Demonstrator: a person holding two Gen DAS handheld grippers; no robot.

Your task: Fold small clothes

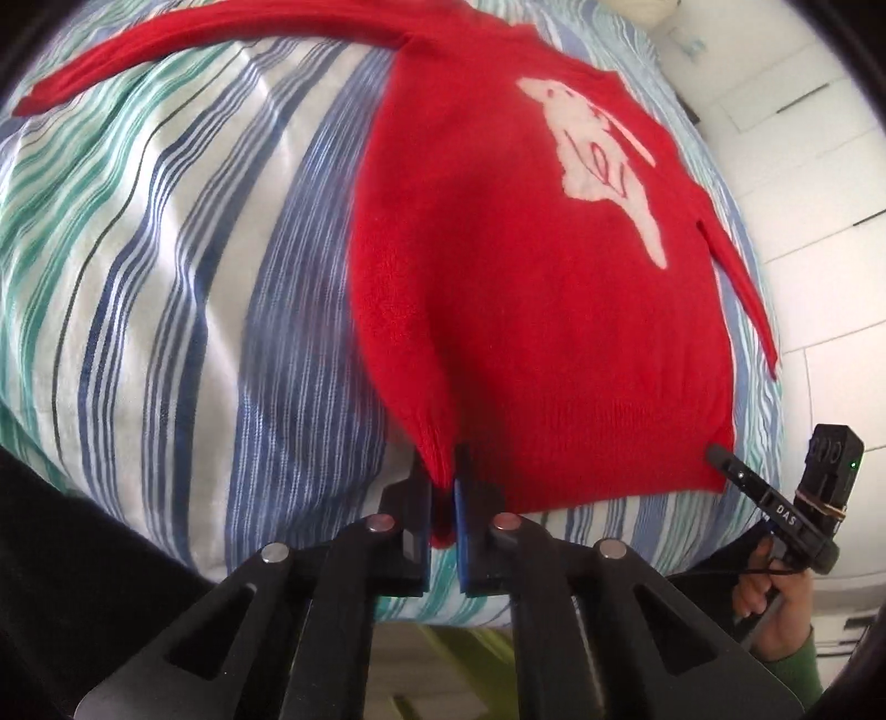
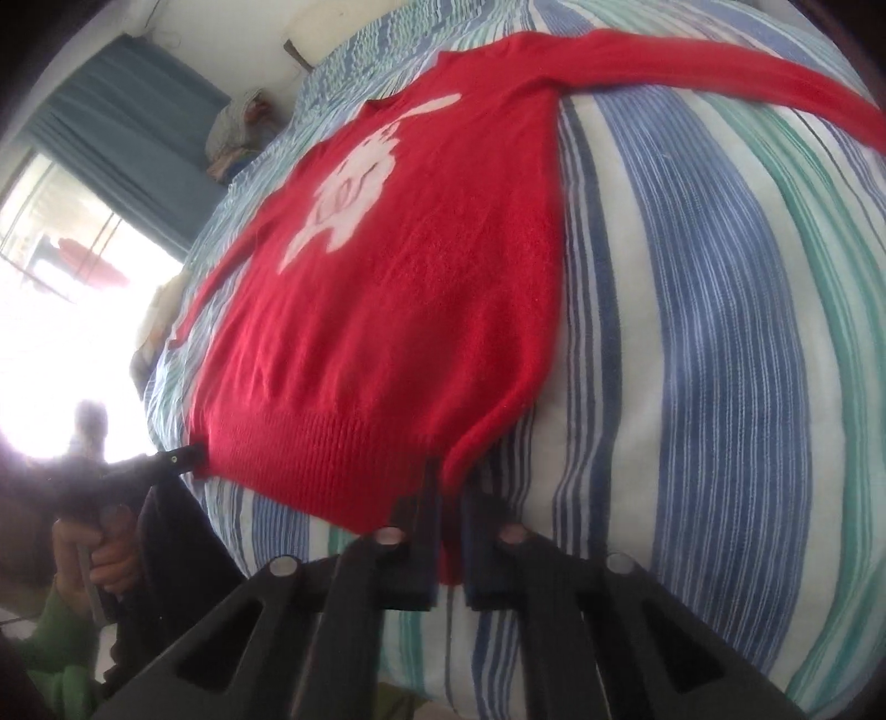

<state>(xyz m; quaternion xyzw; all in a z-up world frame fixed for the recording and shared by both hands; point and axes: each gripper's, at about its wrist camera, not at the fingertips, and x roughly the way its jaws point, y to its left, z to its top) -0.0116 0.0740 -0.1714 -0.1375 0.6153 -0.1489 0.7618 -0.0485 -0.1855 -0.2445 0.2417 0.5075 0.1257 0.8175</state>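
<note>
You can read just one marking: the white letters "DAS" printed on the black body of the right gripper (image 1: 720,459), seen at the lower right of your left wrist view. The white figure (image 1: 598,160) knitted into the red sweater (image 1: 498,310) carries red strokes, not legible as letters.

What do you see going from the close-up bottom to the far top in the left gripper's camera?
left gripper pinching the hem → red sweater → white animal picture → long sleeve stretched across the striped bedsheet.
</note>
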